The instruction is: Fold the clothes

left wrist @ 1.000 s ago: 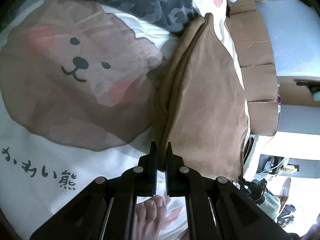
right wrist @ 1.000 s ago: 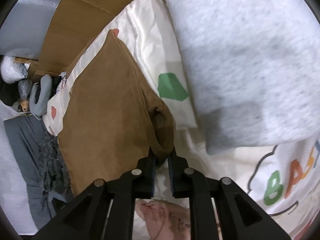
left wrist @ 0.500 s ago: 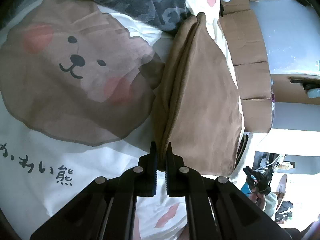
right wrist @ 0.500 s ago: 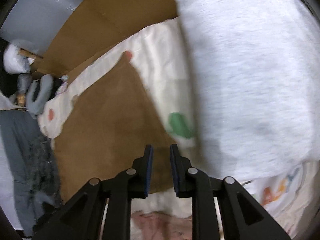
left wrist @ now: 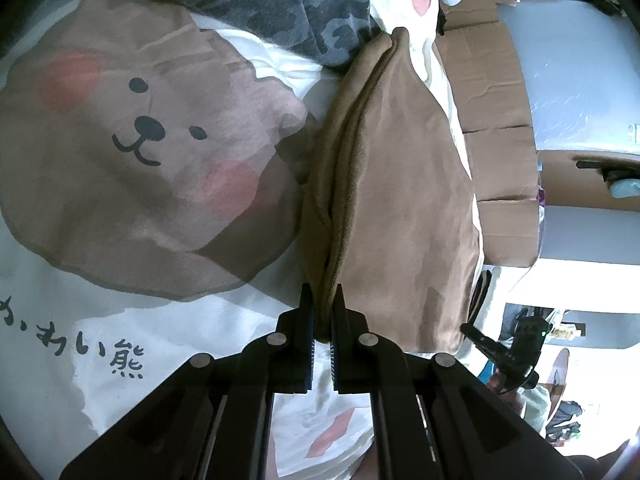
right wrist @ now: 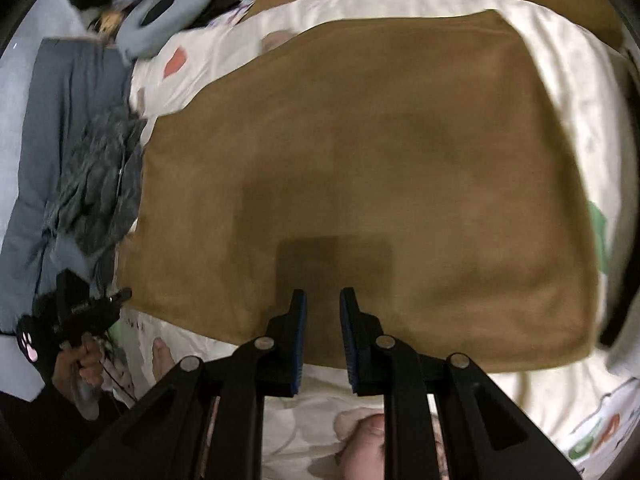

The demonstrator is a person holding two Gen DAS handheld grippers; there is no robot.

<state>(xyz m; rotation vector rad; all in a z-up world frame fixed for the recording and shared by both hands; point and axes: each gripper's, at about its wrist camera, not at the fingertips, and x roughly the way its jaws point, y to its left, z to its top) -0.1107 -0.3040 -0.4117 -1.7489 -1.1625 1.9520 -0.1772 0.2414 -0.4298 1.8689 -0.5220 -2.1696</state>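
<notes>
A brown fleece garment (left wrist: pixel 400 200) lies folded on the bed. My left gripper (left wrist: pixel 322 300) is shut on its near corner, where the layered edges meet. In the right wrist view the same brown garment (right wrist: pixel 380 160) spreads flat and nearly square across the cream sheet. My right gripper (right wrist: pixel 322 300) hovers over its near edge, open, with nothing between the fingers. At the left edge of that view the left gripper (right wrist: pixel 112 298) shows in a person's hand (right wrist: pixel 80 356).
A bedsheet with a bear print (left wrist: pixel 140 140) covers the bed at left. A camouflage garment (left wrist: pixel 280 4) lies at the far end. Cardboard (left wrist: pixel 496 120) lines the bed's right side. Grey clothes (right wrist: pixel 80 160) lie left of the brown garment. Bare toes (right wrist: pixel 162 356) show near the bed.
My right gripper let go of the brown garment's corner, opened, and swung to face the garment's flat top. The left gripper kept its hold and barely moved.
</notes>
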